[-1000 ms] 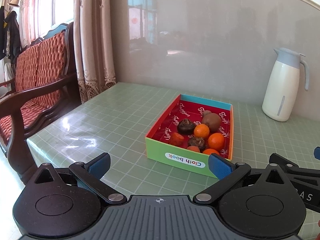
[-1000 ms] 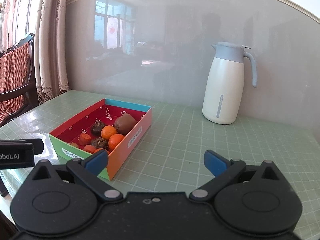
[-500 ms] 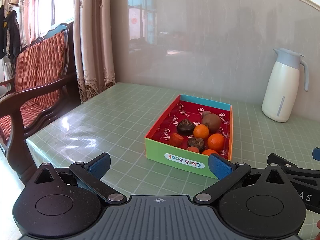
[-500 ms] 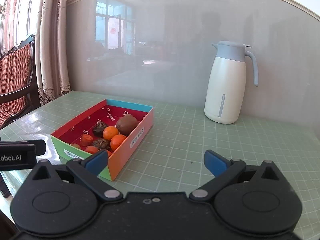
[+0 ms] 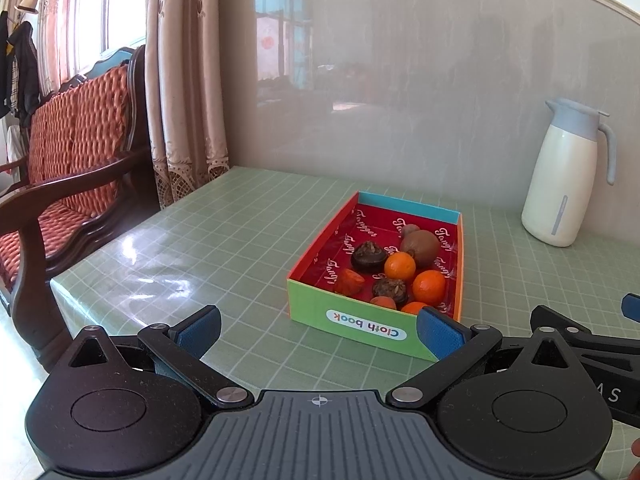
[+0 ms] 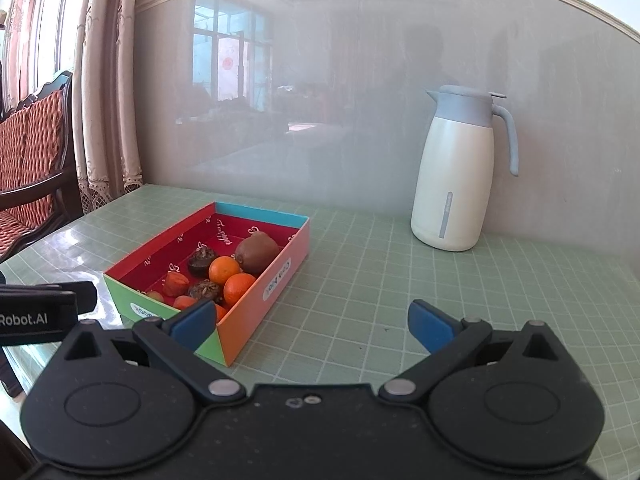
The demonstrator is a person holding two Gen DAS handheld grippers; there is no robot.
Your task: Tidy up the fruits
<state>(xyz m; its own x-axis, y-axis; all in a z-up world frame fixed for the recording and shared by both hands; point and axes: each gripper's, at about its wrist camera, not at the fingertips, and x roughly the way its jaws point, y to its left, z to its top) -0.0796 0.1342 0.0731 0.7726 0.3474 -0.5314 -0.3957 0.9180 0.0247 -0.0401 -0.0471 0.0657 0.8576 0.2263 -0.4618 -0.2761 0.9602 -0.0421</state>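
Observation:
A shallow colourful cardboard box with a red lining sits on the green grid tablecloth. Inside lie a brown kiwi, small oranges, dark round fruits and small red fruits. My left gripper is open in front of the box's near end, holding nothing. My right gripper is open too, just right of the box's near corner, with nothing between its fingers. Neither touches the box.
A white jug with a grey-blue lid and handle stands at the back right by the glossy wall. A wooden armchair with red cushions and curtains are off the table's left edge.
Both grippers have drifted slightly back and the views shifted a little; the box sits a touch farther away. Both stay open and the fruits have not moved.

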